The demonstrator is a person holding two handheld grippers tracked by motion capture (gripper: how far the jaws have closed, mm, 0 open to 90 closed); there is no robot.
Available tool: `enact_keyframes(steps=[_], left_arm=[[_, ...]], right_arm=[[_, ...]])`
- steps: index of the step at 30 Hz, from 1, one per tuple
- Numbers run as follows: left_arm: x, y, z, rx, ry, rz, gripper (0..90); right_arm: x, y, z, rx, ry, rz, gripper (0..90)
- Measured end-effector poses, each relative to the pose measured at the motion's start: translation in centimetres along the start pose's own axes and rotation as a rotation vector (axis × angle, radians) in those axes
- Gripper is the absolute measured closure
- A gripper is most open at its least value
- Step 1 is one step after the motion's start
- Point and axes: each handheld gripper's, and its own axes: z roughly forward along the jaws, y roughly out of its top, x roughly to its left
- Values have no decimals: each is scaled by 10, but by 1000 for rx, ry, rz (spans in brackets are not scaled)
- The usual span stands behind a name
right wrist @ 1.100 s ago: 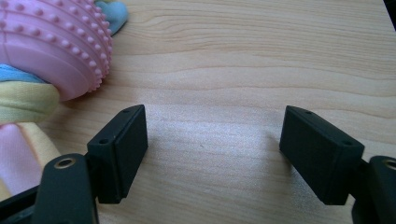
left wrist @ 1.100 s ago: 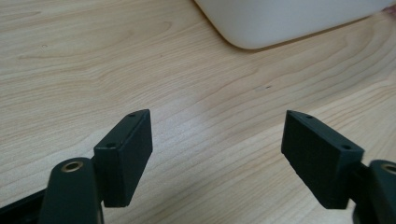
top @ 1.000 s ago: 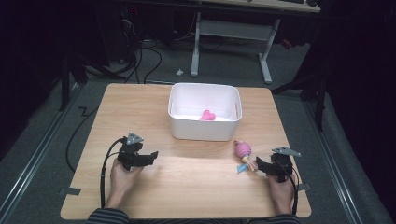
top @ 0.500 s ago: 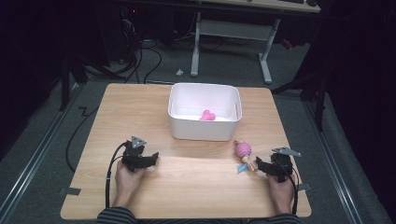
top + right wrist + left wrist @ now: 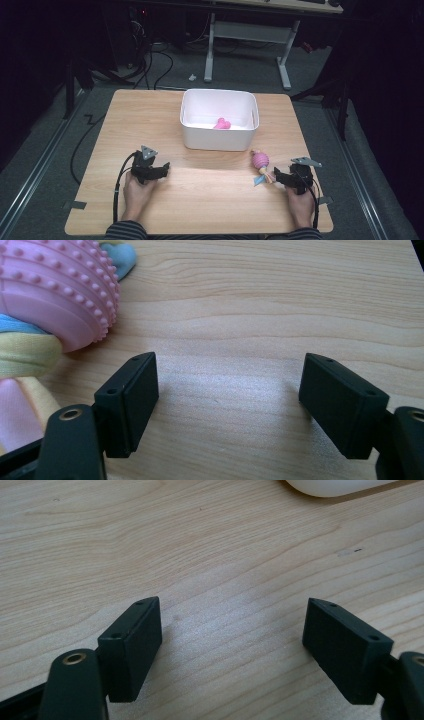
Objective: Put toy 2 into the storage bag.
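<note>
A pink studded ball toy with coloured fabric tails (image 5: 260,161) lies on the wooden table (image 5: 215,200), just in front of the white bin (image 5: 220,142). My right gripper (image 5: 277,176) rests on the table beside the toy's tails, open. In the right gripper view the toy (image 5: 55,295) lies left of the empty gap of that gripper (image 5: 230,400). My left gripper (image 5: 162,167) sits low on the table's left side. Its jaws have just been opening, with only bare wood between them in the left gripper view (image 5: 232,645). A small pink object (image 5: 222,124) lies in the bin.
The bin stands at the table's middle back; its rounded corner (image 5: 340,485) shows at the top of the left gripper view. A cable (image 5: 119,185) trails from the left gripper along the forearm. Beyond the table are a desk frame (image 5: 250,35) and floor cables.
The left hand has sunk and drawn slightly toward the table's front edge with its gripper. The right hand and the toy have stayed in place.
</note>
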Motion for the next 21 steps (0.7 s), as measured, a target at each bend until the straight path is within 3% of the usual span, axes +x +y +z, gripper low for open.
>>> enact_keyframes(steps=[11, 14, 19, 21], left_arm=[[0, 0, 0, 2, 1, 3, 234], [0, 0, 0, 4, 1, 3, 234], [0, 0, 0, 3, 1, 3, 234], [-1, 0, 0, 3, 0, 4, 234]], right_arm=[[0, 0, 0, 5, -8, 3, 210], [-3, -1, -2, 12, 15, -17, 209], [-3, 3, -5, 59, 19, -17, 273], [-1, 2, -10, 54, 17, -27, 279]])
